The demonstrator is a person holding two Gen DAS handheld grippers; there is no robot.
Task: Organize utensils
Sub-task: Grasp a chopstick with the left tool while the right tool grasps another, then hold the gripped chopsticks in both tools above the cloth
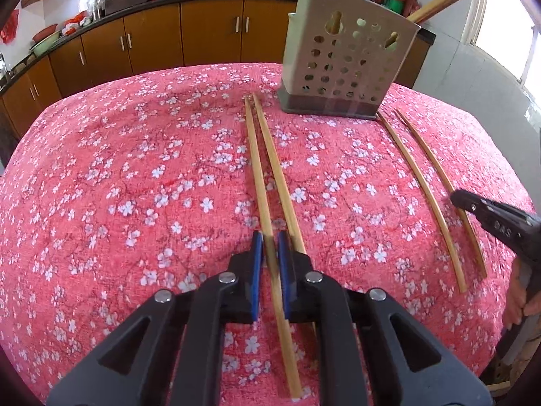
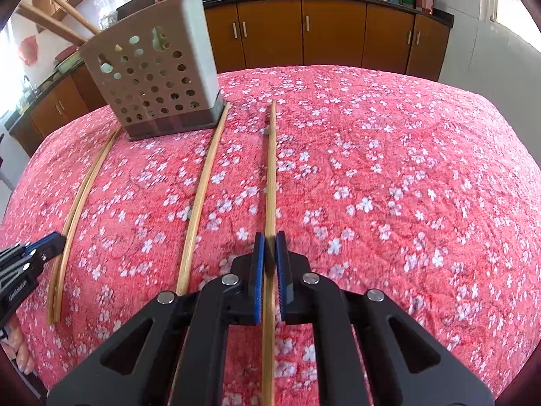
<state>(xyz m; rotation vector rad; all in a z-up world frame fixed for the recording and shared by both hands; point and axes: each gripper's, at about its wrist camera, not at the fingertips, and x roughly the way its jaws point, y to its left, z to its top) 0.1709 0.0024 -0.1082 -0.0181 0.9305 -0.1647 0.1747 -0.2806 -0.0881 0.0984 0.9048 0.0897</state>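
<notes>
Landmark: grey perforated holder, upright at the far side of the table, on the pink flowered cloth. Wooden sticks already stand in it, tops leaning out.

Left to right, relative to the holder:

1. Left gripper, near side of the table, left of the holder. Blue pads stand narrowly apart with 1 chopstick between them; whether they actually press on it I cannot tell. Its far tip lies just left of the holder's base.
2. A 2nd chopstick lies just beside the 1st, under the outer side of the right finger, tip also near the holder's left corner.
3. A 3rd chopstick lies loose on the cloth, far tip touching or just beside the holder's right corner.
4. Right gripper, right of the holder, near edge. Pads narrowly apart around a 4th chopstick; contact unclear. Its tip points past the holder's right side.

Behind the holder: brown cabinets.
</notes>
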